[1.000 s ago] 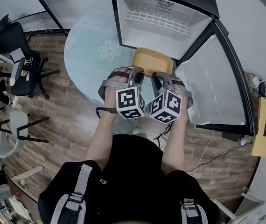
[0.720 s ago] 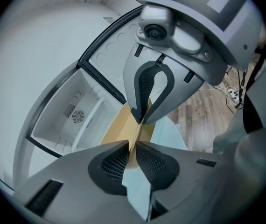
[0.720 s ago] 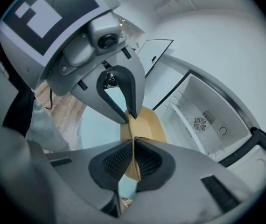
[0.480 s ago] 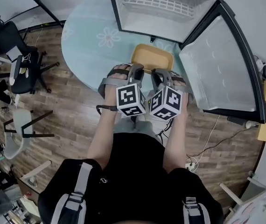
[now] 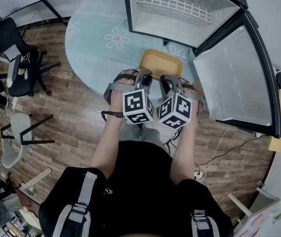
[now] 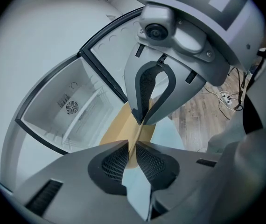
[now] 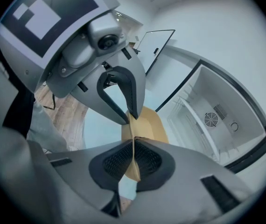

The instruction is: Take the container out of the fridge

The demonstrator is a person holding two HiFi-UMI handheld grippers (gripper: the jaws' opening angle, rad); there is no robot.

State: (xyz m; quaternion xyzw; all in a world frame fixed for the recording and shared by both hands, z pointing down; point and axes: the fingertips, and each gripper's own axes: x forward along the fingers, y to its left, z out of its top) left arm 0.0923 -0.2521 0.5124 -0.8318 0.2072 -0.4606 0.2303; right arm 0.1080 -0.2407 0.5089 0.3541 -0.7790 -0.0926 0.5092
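- Grey left tongs (image 6: 132, 155) pinch the near rim of the tan container (image 5: 161, 63), with the thin wall squeezed between the ribbed pads.
- The right tongs (image 7: 133, 158) pinch the same near rim just beside them, so the two grips sit side by side on one edge.
- Gripping in two places likely keeps the shallow container level and stops it swinging, since one pinch on an edge would let it droop.
- Both tongs slant downward and forward, which suits a rim reached from above and behind.
- The container is out of the fridge (image 5: 170, 28), held over the pale round counter (image 5: 96, 48) in front of the opening. I cannot tell whether its base touches the counter.
- The fridge interior looks bare apart from a wire shelf (image 5: 172, 1). Its door (image 5: 234, 83) is swung wide to the right, leaving a clear path out.
- A second ago the container's far edge lay right at the foot of the fridge opening. Now a strip of counter shows between them.
- The tongs have kept the same clamp throughout, and the pair has come back and a little lower together.
- Judging by this, the removal is nearly done, with only the setting down left.
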